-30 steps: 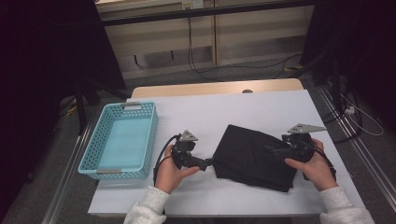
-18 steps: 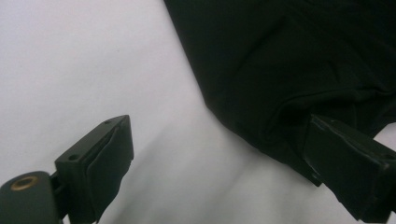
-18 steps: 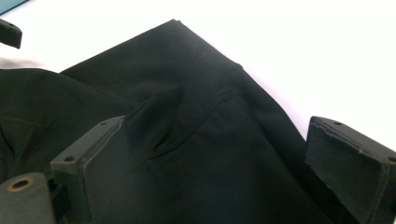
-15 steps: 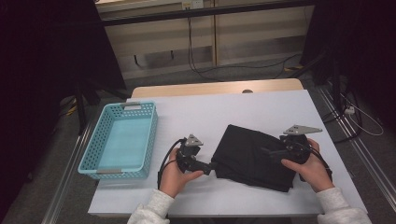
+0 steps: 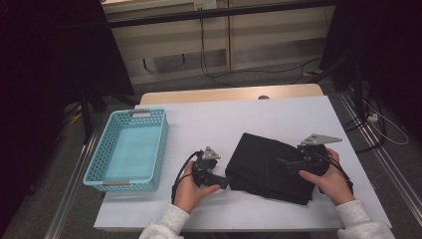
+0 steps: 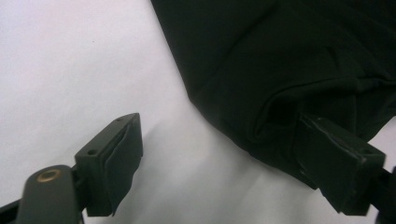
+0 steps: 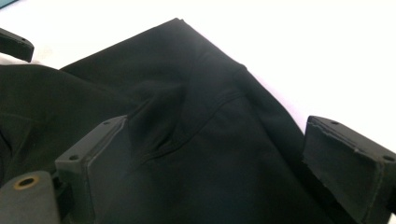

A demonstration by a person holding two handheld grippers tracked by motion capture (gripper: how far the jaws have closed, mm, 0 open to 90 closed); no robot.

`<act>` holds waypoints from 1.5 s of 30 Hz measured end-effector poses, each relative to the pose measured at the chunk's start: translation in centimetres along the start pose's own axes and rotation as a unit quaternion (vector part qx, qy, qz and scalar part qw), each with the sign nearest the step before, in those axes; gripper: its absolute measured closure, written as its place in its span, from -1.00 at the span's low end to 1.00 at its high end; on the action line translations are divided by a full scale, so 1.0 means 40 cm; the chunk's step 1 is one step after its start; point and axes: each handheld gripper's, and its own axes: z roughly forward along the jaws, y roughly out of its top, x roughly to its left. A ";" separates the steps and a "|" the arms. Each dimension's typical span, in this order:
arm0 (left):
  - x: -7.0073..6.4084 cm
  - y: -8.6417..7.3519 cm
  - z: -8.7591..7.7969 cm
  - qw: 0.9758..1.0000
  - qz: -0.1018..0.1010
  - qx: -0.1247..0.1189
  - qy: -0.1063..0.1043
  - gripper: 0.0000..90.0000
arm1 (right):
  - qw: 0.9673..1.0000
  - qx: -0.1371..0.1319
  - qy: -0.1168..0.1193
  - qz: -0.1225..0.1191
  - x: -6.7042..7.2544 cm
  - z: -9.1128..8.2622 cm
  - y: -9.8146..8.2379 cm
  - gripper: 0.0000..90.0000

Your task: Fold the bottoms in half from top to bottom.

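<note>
Working a folded black cloth (image 5: 271, 168) lying flat on the white table (image 5: 249, 119), right of centre, long axis running diagonally from upper left to lower right in the high view.

Left gripper (image 5: 222, 182) sitting at the cloth's near-left edge, pointing right along the table. In the left gripper view: jaws spread wide, just been closing a bit, not clamped. One finger (image 6: 112, 163) resting over bare table, clear of the fabric; the other finger (image 6: 338, 163) touching the cloth's folded edge. Cloth (image 6: 289, 70) lying ahead and toward that far finger, so only the rim of the fold sits between the pads. Not gripping yet.

Right gripper (image 5: 284, 162) coming in from the cloth's right end, pointing left over the fabric, hand low with wrist resting near the table. In the right gripper view: jaws apart, straddling cloth (image 7: 187, 130); one finger (image 7: 93, 172) lying against a raised wrinkle, the other finger (image 7: 350, 172) out at the cloth's edge by the table. Released, nothing pinched.

Blue basket (image 5: 130, 149) standing well off to the left of the left gripper, nearer that hand.

Judging: left hand closest to a bite; needing a nudge toward the fabric to get the fold fully between the pads.
</note>
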 end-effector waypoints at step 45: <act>-0.033 -0.008 -0.002 0.998 -0.061 0.023 -0.018 0.82 | 1.000 0.000 0.012 -0.002 -0.007 0.003 -0.002 -0.82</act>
